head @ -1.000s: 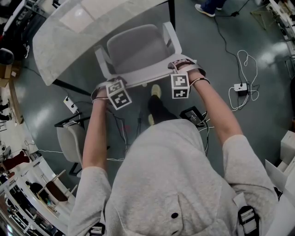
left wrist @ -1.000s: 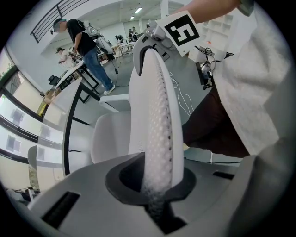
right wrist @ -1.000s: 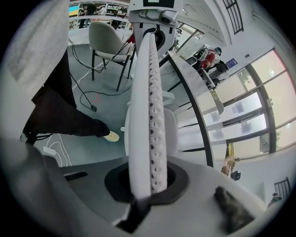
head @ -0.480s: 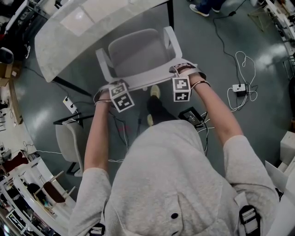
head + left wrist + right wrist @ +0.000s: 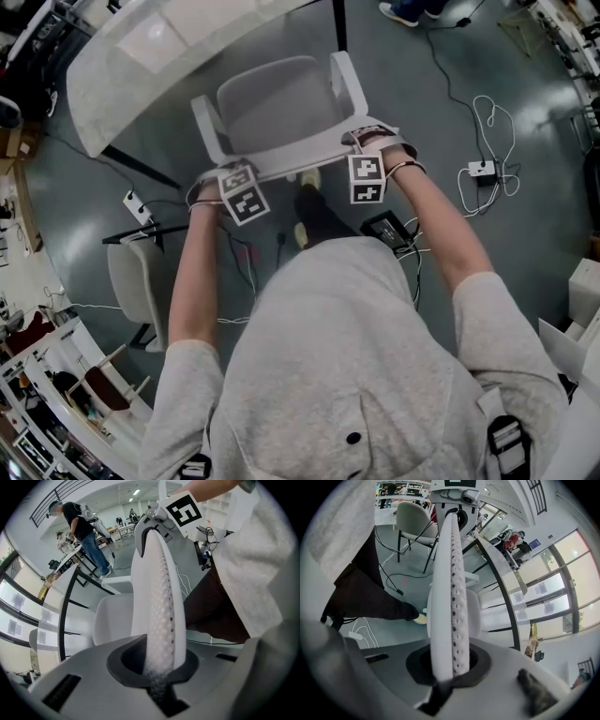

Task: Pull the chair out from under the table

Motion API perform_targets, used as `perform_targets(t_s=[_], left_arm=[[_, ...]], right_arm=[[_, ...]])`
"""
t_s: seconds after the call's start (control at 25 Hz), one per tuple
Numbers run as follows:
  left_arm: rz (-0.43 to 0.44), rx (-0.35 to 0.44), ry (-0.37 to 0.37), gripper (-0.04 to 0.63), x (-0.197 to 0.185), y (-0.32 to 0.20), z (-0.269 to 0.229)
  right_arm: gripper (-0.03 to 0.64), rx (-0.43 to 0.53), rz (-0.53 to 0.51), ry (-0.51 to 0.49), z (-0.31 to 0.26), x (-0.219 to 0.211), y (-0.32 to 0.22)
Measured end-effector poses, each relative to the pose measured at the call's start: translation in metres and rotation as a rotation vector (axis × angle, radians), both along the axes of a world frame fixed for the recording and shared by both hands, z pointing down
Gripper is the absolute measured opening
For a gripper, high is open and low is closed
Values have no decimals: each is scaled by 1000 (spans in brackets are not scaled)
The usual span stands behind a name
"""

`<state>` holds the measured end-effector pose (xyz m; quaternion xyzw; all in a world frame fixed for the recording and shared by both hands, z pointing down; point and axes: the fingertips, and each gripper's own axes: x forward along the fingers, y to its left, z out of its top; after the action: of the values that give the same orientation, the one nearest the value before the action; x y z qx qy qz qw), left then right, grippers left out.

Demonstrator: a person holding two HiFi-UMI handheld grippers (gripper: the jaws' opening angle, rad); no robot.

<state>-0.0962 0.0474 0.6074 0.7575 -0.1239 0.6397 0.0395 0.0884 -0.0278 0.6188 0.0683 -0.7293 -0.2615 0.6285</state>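
A pale grey chair [image 5: 277,105] with armrests stands just off the edge of the table [image 5: 141,66], its seat mostly out in the open. My left gripper [image 5: 223,176] is shut on the left end of the backrest's top edge [image 5: 300,161]. My right gripper [image 5: 367,142] is shut on its right end. In the left gripper view the perforated backrest [image 5: 159,597] runs straight up from my left gripper [image 5: 157,667]. The right gripper view shows the backrest [image 5: 452,597] clamped the same way in my right gripper [image 5: 452,667].
A second chair [image 5: 131,286] stands at the left. Cables and a power strip [image 5: 483,169] lie on the floor at the right, a black box [image 5: 389,230] near my feet. The table's dark leg [image 5: 339,28] rises behind the chair. Another person's shoes [image 5: 403,11] show at the top.
Both grippers and the chair have slid back toward me, away from the table, so more of the seat shows beyond the table edge. Both grips are unchanged.
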Motion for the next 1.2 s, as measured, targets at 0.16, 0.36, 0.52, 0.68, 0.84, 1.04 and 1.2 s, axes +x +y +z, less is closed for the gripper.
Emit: perform_targets(t_s=[0.16, 0.36, 0.52, 0.68, 0.84, 1.04, 1.2], left_arm=[[4, 4, -3, 51, 2, 9, -1], [5, 0, 1, 51, 8, 27, -1], [2, -1, 0, 51, 12, 40, -1], [2, 5, 1, 51, 18, 54, -1], [1, 12, 3, 51, 22, 65, -2], [-3, 19, 1, 51, 30, 84, -3], [-17, 15, 1, 51, 38, 98, -2]], right_arm=[[28, -1, 4, 2, -1, 3, 10], [28, 2, 6, 0, -2, 8, 28], [28, 2, 5, 0, -2, 13, 41], [28, 1, 3, 2, -2, 18, 54], [28, -2, 3, 8, -1, 23, 67], [28, 0, -5, 0, -1, 29, 86], [28, -2, -21, -1, 0, 36, 98]])
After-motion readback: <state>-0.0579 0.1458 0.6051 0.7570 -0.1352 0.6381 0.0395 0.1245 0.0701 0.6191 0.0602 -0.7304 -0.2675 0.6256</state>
